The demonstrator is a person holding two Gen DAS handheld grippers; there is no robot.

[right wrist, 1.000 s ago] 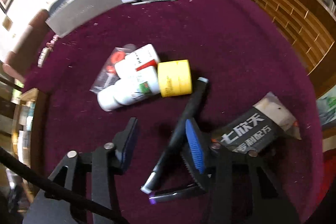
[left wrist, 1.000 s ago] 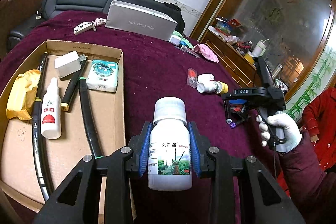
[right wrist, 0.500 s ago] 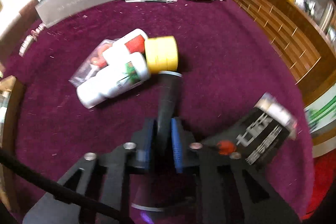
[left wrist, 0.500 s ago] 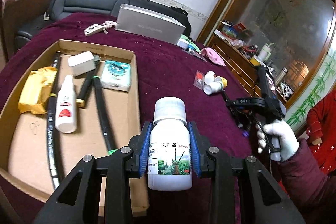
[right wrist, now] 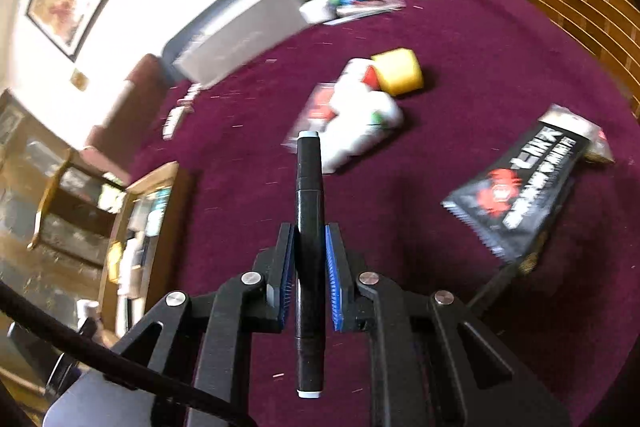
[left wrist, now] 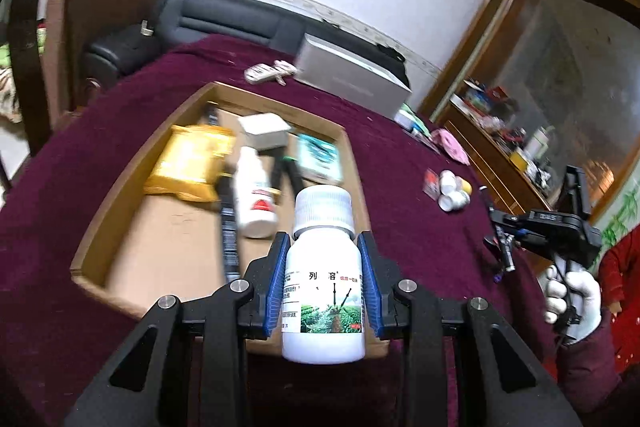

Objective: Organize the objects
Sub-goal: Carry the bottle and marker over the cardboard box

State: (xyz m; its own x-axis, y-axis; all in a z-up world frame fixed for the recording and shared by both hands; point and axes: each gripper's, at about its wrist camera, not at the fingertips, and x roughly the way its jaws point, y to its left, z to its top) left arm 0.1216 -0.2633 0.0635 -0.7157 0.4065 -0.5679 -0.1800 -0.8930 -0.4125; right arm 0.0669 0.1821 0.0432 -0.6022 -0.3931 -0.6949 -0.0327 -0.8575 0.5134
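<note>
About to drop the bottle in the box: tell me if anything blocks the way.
Nothing visible does. The left gripper holds the bottle above the box's near edge, and bare cardboard lies just beyond, with the packets and markers further back.

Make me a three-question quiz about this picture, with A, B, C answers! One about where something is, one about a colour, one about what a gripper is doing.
1. Where is the yellow packet?
A. In the box
B. On the sofa
C. In a gripper

2. What colour is the cloth?
A. Green
B. Dark red
C. White

3. What is the right gripper doing?
A. Open, empty
B. Shut on a cup
C. Shut on the marker

Answers:
1 A: it lies inside the box walls.
2 B: the cloth is maroon in both views.
3 C: both blue pads press the marker's barrel.
</note>
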